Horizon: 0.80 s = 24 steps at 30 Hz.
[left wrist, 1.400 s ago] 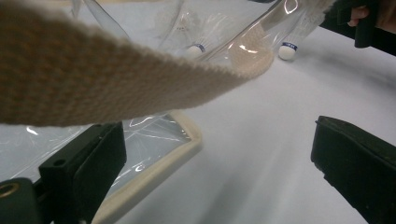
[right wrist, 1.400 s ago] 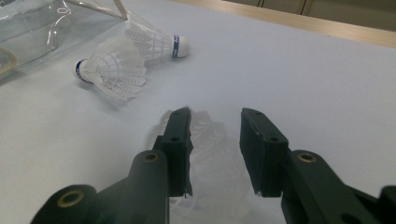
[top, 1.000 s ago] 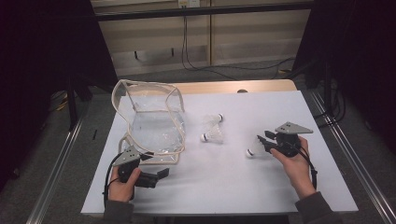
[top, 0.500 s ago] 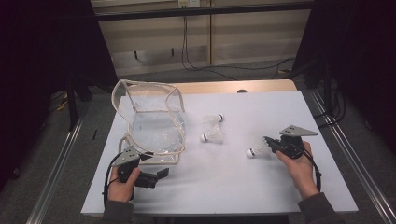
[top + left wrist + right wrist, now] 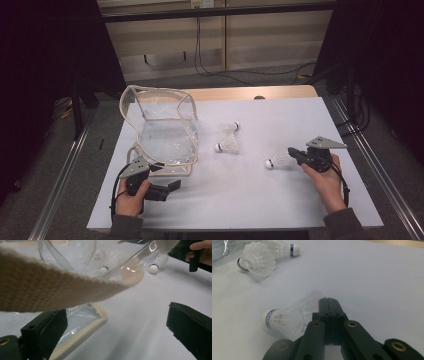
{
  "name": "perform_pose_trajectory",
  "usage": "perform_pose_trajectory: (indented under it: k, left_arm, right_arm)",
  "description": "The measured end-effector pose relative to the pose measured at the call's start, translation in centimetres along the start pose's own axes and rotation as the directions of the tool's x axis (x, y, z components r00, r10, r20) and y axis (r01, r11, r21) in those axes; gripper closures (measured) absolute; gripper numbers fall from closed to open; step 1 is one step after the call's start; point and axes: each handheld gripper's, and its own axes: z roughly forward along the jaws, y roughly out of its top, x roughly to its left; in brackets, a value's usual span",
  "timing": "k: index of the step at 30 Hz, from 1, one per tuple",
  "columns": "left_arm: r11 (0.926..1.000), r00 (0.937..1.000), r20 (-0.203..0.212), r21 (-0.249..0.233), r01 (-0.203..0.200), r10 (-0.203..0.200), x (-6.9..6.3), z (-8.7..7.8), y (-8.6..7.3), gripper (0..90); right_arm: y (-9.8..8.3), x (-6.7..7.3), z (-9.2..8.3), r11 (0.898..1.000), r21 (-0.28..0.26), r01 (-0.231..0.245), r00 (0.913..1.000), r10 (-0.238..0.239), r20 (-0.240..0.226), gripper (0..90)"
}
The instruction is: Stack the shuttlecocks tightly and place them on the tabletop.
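The right gripper [image 5: 300,157], jaws pressed together, pinches the shuttlecock [image 5: 278,159] by its feathers; its round tip points left, lying flat.

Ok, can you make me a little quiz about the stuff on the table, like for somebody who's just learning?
1. How many white feathered shuttlecocks lie on the white table?
2. True or false: the left gripper has its black jaws shut.
3. What stands right beside the left gripper?
A) a clear plastic bag with beige woven trim
B) a red metal box
C) a blue cup

Key: 1. three. 2. false, the jaws stand wide apart. 3. A.
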Motion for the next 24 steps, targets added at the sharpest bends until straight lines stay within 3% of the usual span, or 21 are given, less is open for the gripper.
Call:
perform_pose_trajectory:
  k: [11,17,21,24]
  left_arm:
    - [1.0000,1.0000,0.004,-0.001,0.002,-0.002,0.0,0.1,0.0,3.5]
    - [1.0000,1.0000,0.006,0.001,0.000,0.000,0.0,0.1,0.0,3.5]
    - [1.0000,1.0000,0.007,0.003,-0.001,0.001,0.0,0.1,0.0,3.5]
    - [1.0000,1.0000,0.006,-0.002,0.003,-0.003,0.0,0.1,0.0,3.5]
  right_arm:
    - [0.8,0.1,-1.0,1.000,-0.025,-0.003,1.0000,0.003,-0.007,90.0]
    - [1.8,0.7,-1.9,0.998,-0.048,0.026,0.9996,-0.027,-0.005,88.3]
    - [2.2,1.1,-2.0,0.998,-0.060,0.009,0.9995,-0.011,-0.029,81.9]
    - [2.3,1.5,-1.9,0.998,-0.064,0.004,0.9995,-0.006,-0.032,67.4]
